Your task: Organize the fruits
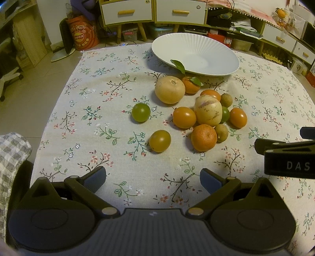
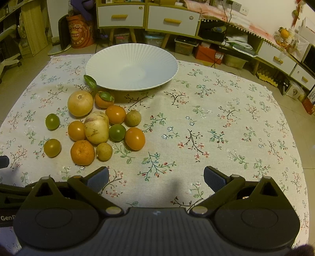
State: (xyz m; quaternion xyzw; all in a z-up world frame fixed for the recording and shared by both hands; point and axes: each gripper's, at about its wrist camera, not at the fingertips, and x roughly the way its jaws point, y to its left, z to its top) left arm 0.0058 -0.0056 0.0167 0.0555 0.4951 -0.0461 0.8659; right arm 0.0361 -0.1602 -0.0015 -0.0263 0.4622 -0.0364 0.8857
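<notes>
A cluster of fruit lies on the floral tablecloth (image 1: 98, 122) in front of an empty white ribbed plate (image 1: 208, 47) (image 2: 153, 65). It holds a big yellow round fruit (image 1: 169, 89) (image 2: 80, 103), a striped pale melon (image 1: 208, 110) (image 2: 96, 130), a tangerine (image 1: 204, 137) (image 2: 82, 152), a leafy tangerine (image 1: 190, 85), several orange tomatoes, and green ones (image 1: 141, 112) (image 2: 52, 121). My left gripper (image 1: 152, 178) is open and holds nothing, short of a lone tomato (image 1: 159, 141). My right gripper (image 2: 156, 178) is open too, over bare cloth right of the fruit.
The right gripper's body (image 1: 289, 157) pokes in at the right edge of the left wrist view. Low cabinets with drawers (image 2: 145, 17), storage boxes and an orange drum (image 1: 82, 32) stand on the floor behind the table. A checked cloth (image 1: 11, 157) lies at the left.
</notes>
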